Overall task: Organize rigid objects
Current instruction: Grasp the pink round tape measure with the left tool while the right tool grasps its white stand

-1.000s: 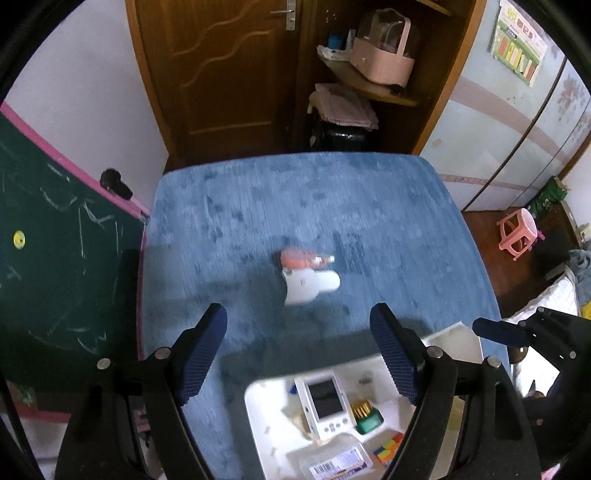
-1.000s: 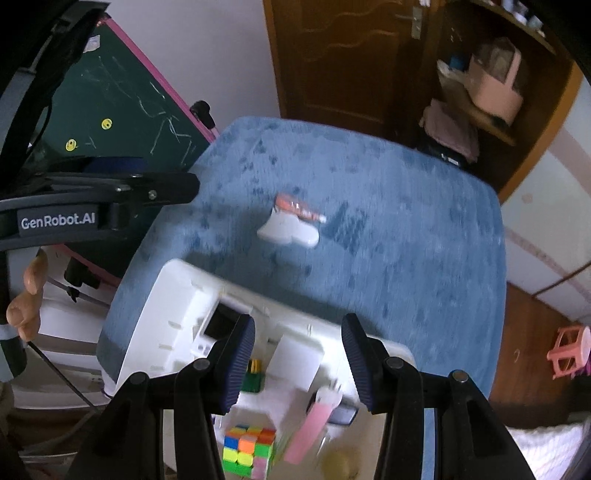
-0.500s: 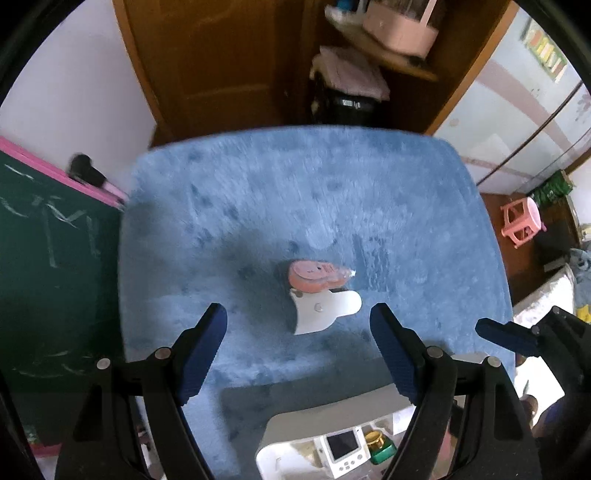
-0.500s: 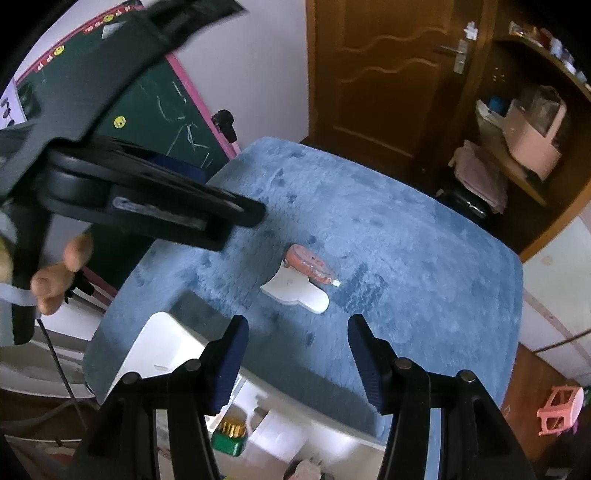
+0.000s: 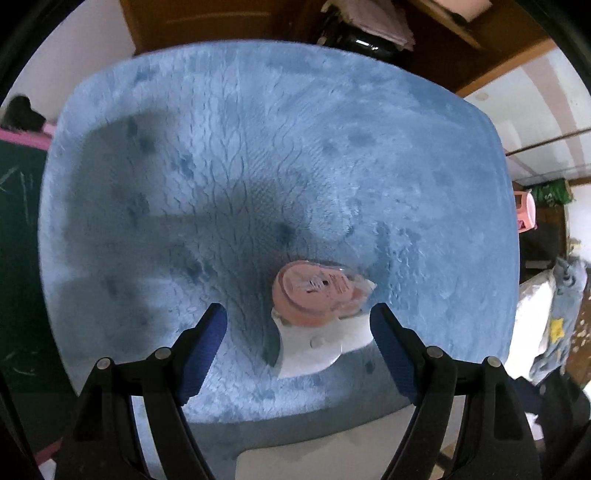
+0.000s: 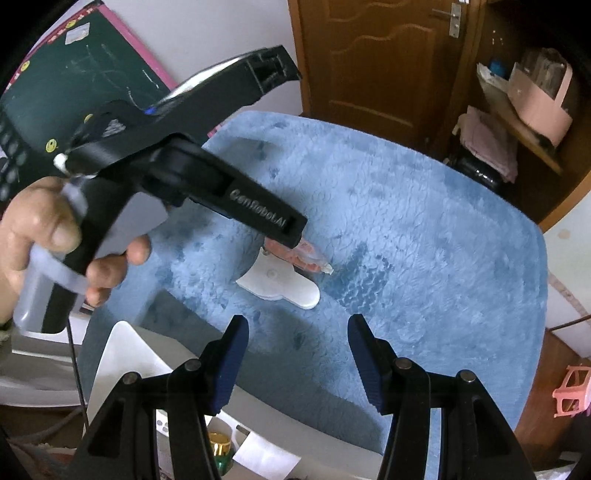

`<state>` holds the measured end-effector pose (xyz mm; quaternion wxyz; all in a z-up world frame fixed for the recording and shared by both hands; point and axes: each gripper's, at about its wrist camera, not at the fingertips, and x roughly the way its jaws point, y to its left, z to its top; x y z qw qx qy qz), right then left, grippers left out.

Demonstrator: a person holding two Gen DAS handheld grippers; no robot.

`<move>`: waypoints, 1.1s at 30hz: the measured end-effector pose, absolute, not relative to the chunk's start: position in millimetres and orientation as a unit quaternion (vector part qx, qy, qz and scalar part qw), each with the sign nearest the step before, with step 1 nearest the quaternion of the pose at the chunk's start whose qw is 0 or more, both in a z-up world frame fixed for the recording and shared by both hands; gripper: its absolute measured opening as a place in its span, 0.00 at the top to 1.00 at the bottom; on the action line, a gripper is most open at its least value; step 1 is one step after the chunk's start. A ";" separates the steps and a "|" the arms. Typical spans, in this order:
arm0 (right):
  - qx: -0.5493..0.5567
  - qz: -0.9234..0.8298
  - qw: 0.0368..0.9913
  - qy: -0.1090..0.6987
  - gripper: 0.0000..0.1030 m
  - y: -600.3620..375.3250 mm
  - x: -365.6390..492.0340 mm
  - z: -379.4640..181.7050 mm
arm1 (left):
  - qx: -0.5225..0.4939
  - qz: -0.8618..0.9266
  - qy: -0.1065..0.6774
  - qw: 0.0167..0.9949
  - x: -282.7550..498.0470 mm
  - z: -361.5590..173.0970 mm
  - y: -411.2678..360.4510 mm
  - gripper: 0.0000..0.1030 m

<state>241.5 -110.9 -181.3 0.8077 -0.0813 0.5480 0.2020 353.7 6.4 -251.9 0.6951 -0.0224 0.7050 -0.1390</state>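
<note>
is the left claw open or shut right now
Open. In the left wrist view the left claw has its two blue fingers spread wide, gripping nothing, with the pink tape dispenser lying between the tips.

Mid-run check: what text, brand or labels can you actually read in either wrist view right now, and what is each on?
"GenRobot.AI": on the black arm of the left tongs, seen in the right wrist view.
Print on the pink correction tape: blurred, unreadable.
Sticker on the chalkboard: too small to read.
Nothing else legible.

Pink tape dispenser [image 6: 308, 258] beside white piece [image 6: 282, 282]
</note>
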 end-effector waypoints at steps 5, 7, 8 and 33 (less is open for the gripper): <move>-0.078 0.203 0.804 0.554 0.45 -107.9 250.0 -190.7 | -0.040 -0.144 0.722 0.675 357.9 -269.7 7.6 0.21; -0.079 0.203 0.803 0.555 0.45 -106.5 254.0 -194.6 | -0.046 -0.147 0.726 0.670 358.1 -275.0 7.4 0.22; -0.078 0.204 0.801 0.558 0.45 -105.7 256.3 -197.3 | -0.050 -0.148 0.727 0.669 358.5 -277.5 7.2 0.24; -0.099 0.211 0.786 0.573 0.45 -102.1 272.7 -228.4 | -0.099 -0.172 0.712 0.673 373.5 -285.6 -3.2 0.67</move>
